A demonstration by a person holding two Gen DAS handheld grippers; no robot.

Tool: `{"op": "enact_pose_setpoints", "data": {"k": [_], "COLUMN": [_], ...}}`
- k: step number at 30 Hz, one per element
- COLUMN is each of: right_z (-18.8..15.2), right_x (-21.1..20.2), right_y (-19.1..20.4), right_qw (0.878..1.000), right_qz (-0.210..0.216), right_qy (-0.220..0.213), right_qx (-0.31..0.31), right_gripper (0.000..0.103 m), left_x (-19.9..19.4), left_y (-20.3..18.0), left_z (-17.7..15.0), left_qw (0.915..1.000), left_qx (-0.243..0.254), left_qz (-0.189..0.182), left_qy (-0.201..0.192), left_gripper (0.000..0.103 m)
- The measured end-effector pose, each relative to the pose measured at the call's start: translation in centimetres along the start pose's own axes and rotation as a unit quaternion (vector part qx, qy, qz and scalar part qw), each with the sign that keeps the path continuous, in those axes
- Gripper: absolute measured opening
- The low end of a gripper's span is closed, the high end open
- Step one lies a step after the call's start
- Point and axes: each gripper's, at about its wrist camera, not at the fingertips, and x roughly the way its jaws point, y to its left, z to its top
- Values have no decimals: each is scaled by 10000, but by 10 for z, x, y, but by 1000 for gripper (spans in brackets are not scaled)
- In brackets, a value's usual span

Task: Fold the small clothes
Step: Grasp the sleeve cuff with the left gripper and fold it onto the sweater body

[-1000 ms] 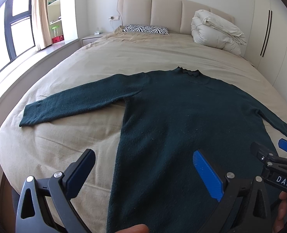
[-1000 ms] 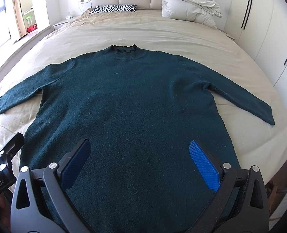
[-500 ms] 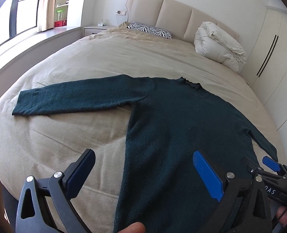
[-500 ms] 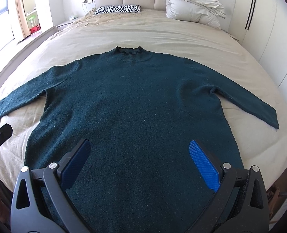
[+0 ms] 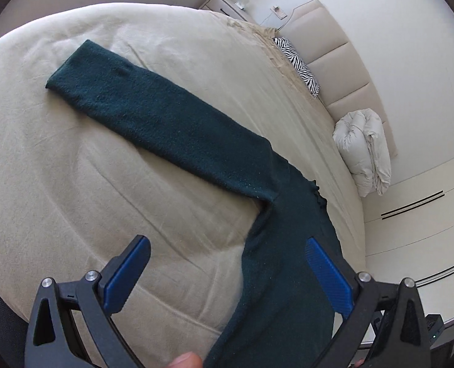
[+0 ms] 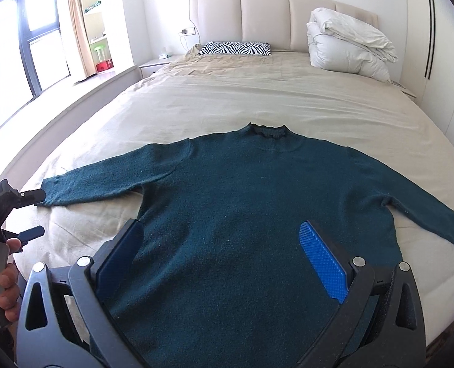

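Note:
A dark green sweater lies flat and face up on the bed, collar toward the headboard and both sleeves spread out. Its left sleeve runs diagonally across the left wrist view, cuff at the upper left. My left gripper is open, hovering over the sheet and the sweater's side near the armpit. In the right wrist view that same left gripper sits beside the left cuff, held by a hand. My right gripper is open above the sweater's lower body, holding nothing.
The beige bed sheet spreads wide around the sweater. A zebra-print pillow and a folded white duvet lie by the padded headboard. Window and nightstand stand at the left, wardrobe doors at the right.
My left gripper has swung left and tilted, now looking along the left sleeve from near its cuff. My right gripper has pulled back a little; the sweater has not moved.

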Motion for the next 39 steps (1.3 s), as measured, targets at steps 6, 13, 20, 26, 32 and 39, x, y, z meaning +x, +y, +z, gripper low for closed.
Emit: {"op": "enact_pose_setpoints", "data": {"k": [6,13,20,26,32,39], "right_z": [12,21,21,19,12,22], "right_x": [4,20,26,25,29,36], "right_y": [26,22,9,-17,-52,-95], "right_qw": [9993,9913,9877,9845,9802,9670], "right_qz": [350,1119,1290,1307,1316,1642], "right_qy": [-55,125,26,-139,-106,-240], "right_qx": [-112,688,889,1157,1475,1934], "right_gripper": [103,103,103,96,88,88], "left_x": [-34,-26,-9,22,27,86], "left_y": [80,124,132,127,30,-142], "left_z": [41,76,99,129,131,31], "left_qw": [9801,9511,9301,9448,9762,9479], "left_qx": [-1509,-2325,-2682,-2548,-735,2842], "left_qz": [-252,-218,142,-122,-148,25], "left_qy": [-1268,-2021,-2507,-2057,-2033,-1440], "left_gripper": [103,103,101,45,26,10]}}
